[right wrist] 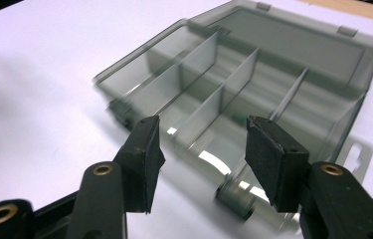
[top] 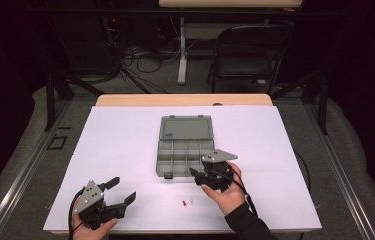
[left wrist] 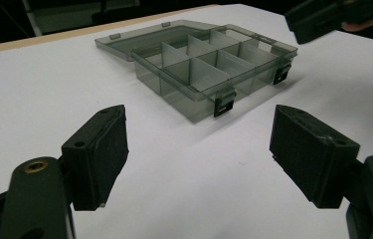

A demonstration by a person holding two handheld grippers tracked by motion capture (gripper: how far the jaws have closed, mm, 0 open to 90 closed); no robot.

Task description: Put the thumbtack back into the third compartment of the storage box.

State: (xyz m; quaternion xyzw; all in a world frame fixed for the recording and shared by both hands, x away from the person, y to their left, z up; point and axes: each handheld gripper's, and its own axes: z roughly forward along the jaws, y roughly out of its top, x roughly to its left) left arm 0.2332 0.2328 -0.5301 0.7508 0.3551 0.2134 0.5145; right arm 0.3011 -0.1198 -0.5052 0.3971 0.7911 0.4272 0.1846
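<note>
A: How is the desk laid out?

B: A white sheet is spread over it. A clear grey box with compartments is placed near the middle, with its lid folded flat on the far side. Two dark latches are seen on the near wall of the box in the left gripper view.

A: Where is the left hand-held gripper?

B: It is held at the near left of the desk by a hand, well apart from the box. In the left gripper view its jaws are spread wide over bare white sheet, with nothing between them.

A: And the right hand-held gripper?

B: It is held by the right hand just beside the near right corner of the box. In the right gripper view the jaws are parted and nothing is gripped; the near wall and dividers of the box are seen between them. Whether the box is touched cannot be told, since that picture is blurred.

A: Is anything else lying on the sheet?

B: Two small items are seen near the front edge, between the two hands: a red one and a pale one just to its right. They are too small to be identified.

A: What is beyond the desk?

B: A dark folding chair is stood on the floor at the far right.
</note>
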